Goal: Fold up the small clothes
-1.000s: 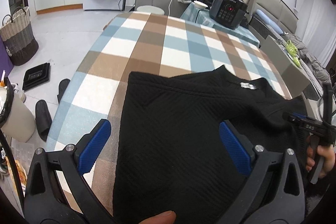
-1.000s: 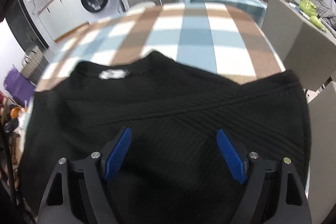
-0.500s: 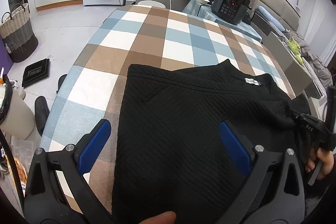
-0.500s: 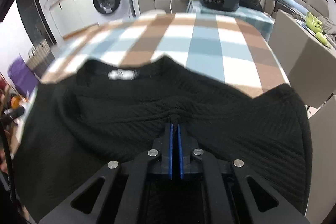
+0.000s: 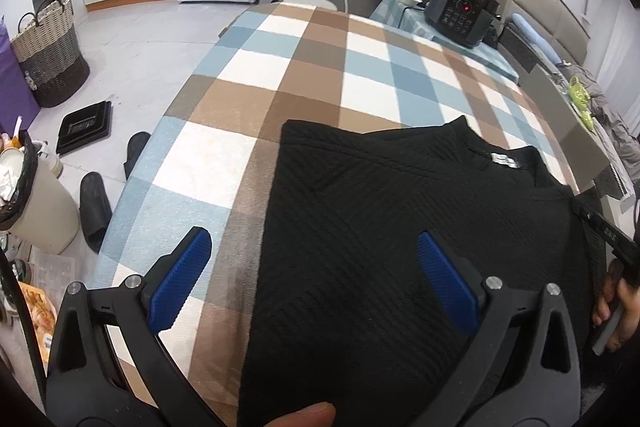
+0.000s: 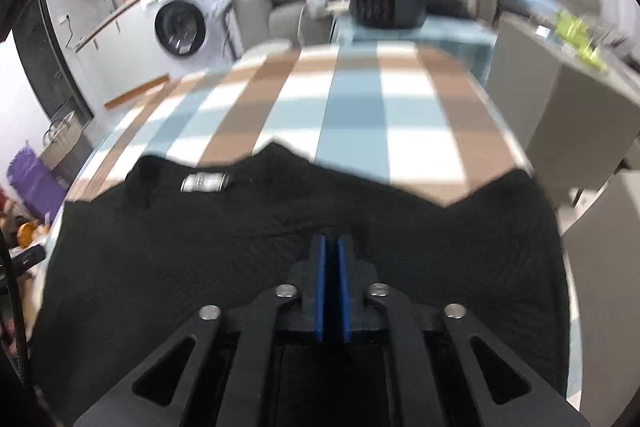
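The black knitted top (image 5: pixel 400 227) lies spread on the checked surface (image 5: pixel 320 75), near the person's edge, its neckline and white label (image 5: pixel 504 159) turned toward the far side. No fold line is visible in either view; the garment appears to be a single flat layer, so the folding is judged barely begun.

The right tool (image 6: pixel 332 247) has its blue pads drawn together, having just been closing, with a ridge of the black cloth pinched between them; the fabric puckers toward the tips. This reads as the first grasp made, ahead of the first fold.

The left tool (image 5: pixel 316 267) stands wide open above the left half of the top, its pads clear of the cloth and gripping nothing.

Remaining, by judgement: the left tool has yet to take hold, and every fold is still to be made. The right wrist view is blurred, so the exact depth of the pinch cannot be confirmed.
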Demonstrator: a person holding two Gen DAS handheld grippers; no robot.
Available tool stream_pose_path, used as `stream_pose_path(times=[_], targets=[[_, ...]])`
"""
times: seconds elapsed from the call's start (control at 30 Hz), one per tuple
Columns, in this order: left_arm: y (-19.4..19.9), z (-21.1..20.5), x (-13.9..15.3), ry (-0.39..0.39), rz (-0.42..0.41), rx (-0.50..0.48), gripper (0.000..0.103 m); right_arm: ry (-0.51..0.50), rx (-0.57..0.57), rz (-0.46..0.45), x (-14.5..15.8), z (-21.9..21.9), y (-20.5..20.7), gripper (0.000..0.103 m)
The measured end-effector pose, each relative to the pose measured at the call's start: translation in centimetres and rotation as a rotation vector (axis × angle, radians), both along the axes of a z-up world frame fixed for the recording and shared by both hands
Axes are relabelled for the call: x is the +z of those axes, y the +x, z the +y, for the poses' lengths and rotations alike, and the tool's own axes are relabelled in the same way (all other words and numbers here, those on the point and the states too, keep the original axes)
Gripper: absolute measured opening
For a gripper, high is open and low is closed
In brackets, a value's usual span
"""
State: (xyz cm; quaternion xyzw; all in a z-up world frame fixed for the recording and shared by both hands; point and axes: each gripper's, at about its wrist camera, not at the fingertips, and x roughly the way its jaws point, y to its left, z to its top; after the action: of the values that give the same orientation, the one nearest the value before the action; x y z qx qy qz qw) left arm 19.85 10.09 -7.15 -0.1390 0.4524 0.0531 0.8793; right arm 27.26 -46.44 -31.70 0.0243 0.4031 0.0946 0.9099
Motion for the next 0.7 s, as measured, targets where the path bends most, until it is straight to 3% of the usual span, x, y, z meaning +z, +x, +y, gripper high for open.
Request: stream_pose_path(times=[0.07,0.1,0.17,0.3,0.43,0.53,0.57,0.63,0.7], targets=[[0.2,0.2,-0.1,-0.002,0.007,-0.001,0.102,0.037,0.001,-0.019,0.6,-1.2,-1.3,0.02],[0.5,0.3,-0.2,0.0,0.012,-0.001,0.102,0.06,-0.019,-0.042,1.0,-2.1,-2.1,0.038],[1.0,0.7,-0.4,0.002,0.016,0.005,0.102,0.108,-0.085,-0.085,1.8,-4.6,-4.0,0.055],[2.5,1.6,-1.0,-0.025,0.03,0.023,0.102,0.102,-0.176,-0.092,2.2,-8.6,-5.4,0.057],[4.0,2.2,-1.6,-0.05,0.038,0.041,0.1,0.137,-0.254,-0.026,1.2,-11.6,-4.8,0.057],[4.8,2.1,-2.1,-0.054,0.05,0.032,0.086,0.175,-0.262,-0.003,0.4,-12.7,-3.5,0.057],[5.1,2.1,-2.3,-0.053,0.055,0.029,0.073,0.193,-0.257,0.002,0.3,-12.9,-3.2,0.057],[5.3,1.8,-2.4,-0.057,0.045,0.018,0.062,0.229,-0.222,0.001,0.1,-12.7,-2.4,0.057],[5.2,1.5,-2.0,-0.072,0.005,-0.008,0.042,0.199,-0.204,-0.01,0.3,-12.0,-1.7,0.056]])
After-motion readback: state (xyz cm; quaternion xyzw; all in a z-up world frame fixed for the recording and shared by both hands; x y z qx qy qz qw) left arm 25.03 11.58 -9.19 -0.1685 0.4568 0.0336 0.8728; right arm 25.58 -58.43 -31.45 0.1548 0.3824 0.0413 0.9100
